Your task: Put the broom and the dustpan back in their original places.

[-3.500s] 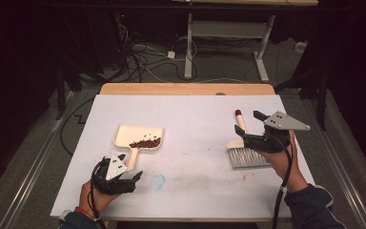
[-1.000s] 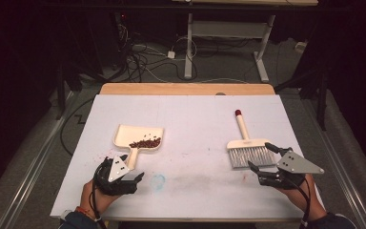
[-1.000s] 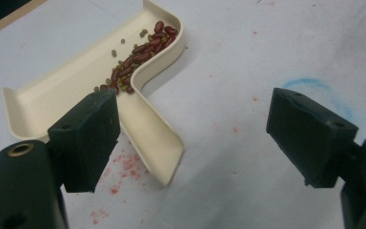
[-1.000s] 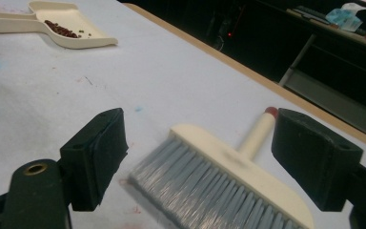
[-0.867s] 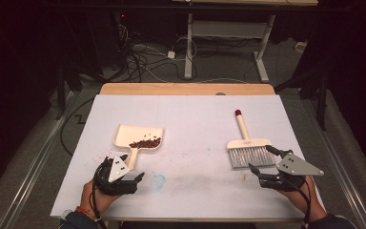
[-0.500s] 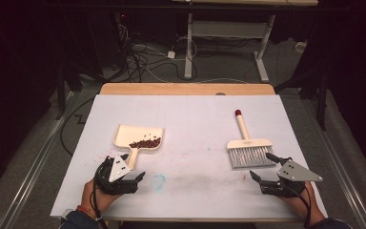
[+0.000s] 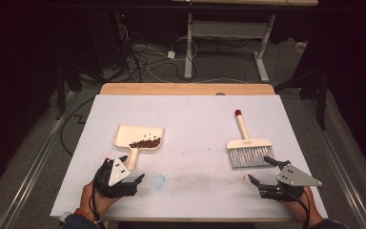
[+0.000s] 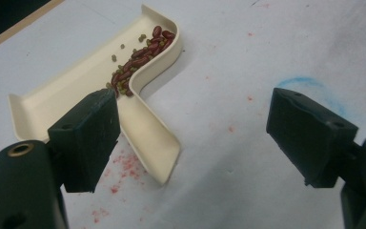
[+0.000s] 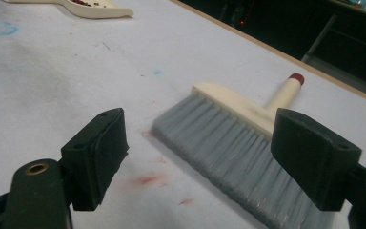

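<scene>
Beans [image 7: 145, 142], dark red with a few small greenish ones among them, lay heaped against the back wall of a cream plastic dustpan [image 7: 126, 135] on the left half of the white-covered desk [image 7: 190, 119], the pan's short handle pointing toward the person. In the left gripper view the same beans [image 8: 143, 55] crowded the curved rear corner of the dustpan [image 8: 66, 90], and faint red speckles marked the desk just beside the handle. The left gripper [image 7: 134, 174] sat near the desk's front edge, just short of the handle's tip, its jaws spread wide and holding nothing; one jaw lay close beside the handle without gripping it. A smudged blue ring [image 7: 158, 180] stained the desk cover just to the right of that gripper. On the right half lay a hand brush [image 7: 248, 145] with a cream head, grey bristles facing the person and a red-tipped handle pointing away. The right gripper [image 7: 262, 171] rested near the front right corner, just in front of the bristles and apart from them, its jaws also released and empty. In the right gripper view the hand brush [image 9: 228, 133] lay flat between and beyond the parted jaws, with reddish smears on the cover nearby.
</scene>
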The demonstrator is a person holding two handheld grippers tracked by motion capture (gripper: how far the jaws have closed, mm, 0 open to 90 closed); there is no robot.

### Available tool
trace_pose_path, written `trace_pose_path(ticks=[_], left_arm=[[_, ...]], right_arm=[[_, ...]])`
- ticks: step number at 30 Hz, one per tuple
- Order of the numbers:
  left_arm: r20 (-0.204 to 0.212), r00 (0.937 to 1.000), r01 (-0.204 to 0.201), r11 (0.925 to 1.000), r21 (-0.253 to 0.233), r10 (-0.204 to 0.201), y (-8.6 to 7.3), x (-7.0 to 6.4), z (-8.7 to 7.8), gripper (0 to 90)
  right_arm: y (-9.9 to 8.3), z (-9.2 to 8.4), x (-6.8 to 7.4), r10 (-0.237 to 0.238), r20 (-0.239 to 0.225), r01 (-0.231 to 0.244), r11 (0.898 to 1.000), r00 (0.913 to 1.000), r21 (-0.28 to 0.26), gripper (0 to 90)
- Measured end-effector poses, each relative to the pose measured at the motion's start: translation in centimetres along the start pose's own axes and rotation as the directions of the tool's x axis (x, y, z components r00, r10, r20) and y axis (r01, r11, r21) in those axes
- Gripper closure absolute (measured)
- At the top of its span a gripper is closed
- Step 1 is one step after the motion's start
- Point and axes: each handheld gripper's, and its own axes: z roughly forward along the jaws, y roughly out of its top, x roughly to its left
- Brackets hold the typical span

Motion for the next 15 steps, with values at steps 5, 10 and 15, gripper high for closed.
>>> trace_pose_path(ticks=[5, 10, 15], left_arm=[[0.006, 1.0, -0.004, 1.0, 0.003, 0.004, -0.11, 0.06, 0.11, 18.5], [0.006, 1.0, -0.003, 1.0, 0.005, 0.003, -0.1, 0.07, 0.17, 18.5], [0.008, 0.9999, -0.007, 1.0, 0.007, 0.007, -0.02, -0.02, 0.22, 18.5]], right_arm=[[0.23, -0.14, -0.17, 0.007, 0.017, -0.006, 1.0, 0.9998, -0.008, 20.2], [0.28, -0.15, -0.16, 0.004, 0.019, -0.004, 1.0, 0.9998, -0.009, 20.2], [0.29, -0.28, -0.23, 0.006, 0.02, -0.005, 1.0, 0.9998, -0.016, 20.2]])
